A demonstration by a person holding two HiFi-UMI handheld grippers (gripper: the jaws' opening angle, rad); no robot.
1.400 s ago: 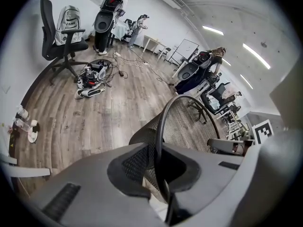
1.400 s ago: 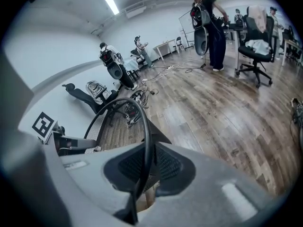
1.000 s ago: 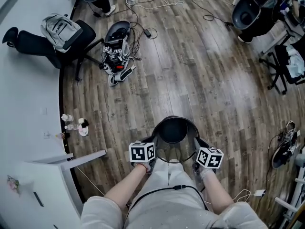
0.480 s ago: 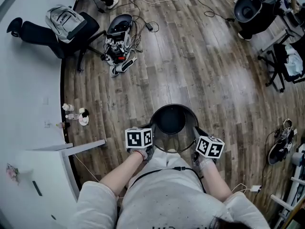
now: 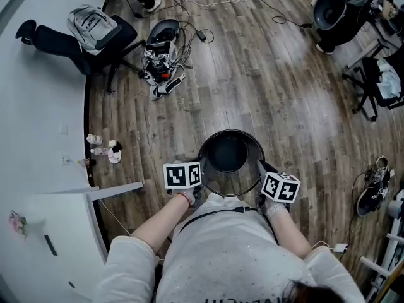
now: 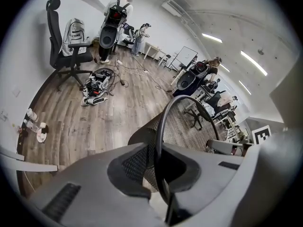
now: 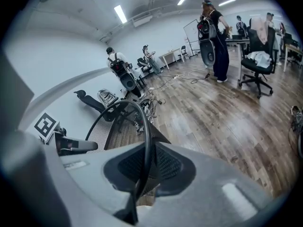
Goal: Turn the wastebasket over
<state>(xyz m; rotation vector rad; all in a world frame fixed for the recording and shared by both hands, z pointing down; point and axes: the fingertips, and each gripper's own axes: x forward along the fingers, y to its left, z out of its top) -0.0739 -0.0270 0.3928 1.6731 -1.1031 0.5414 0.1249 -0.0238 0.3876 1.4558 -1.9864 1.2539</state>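
Head view: I see the wastebasket (image 5: 229, 168) at lower centre, mouth up, with my left gripper (image 5: 198, 193) and right gripper (image 5: 261, 193) at opposite sides of its rim. Left gripper view adds the detail: jaws pinching the rim and mesh wall. Right gripper view: same pinch.

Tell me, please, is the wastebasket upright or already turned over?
Upright: the head view looks into the open mouth of the wastebasket; left gripper and right gripper clamp its rim.
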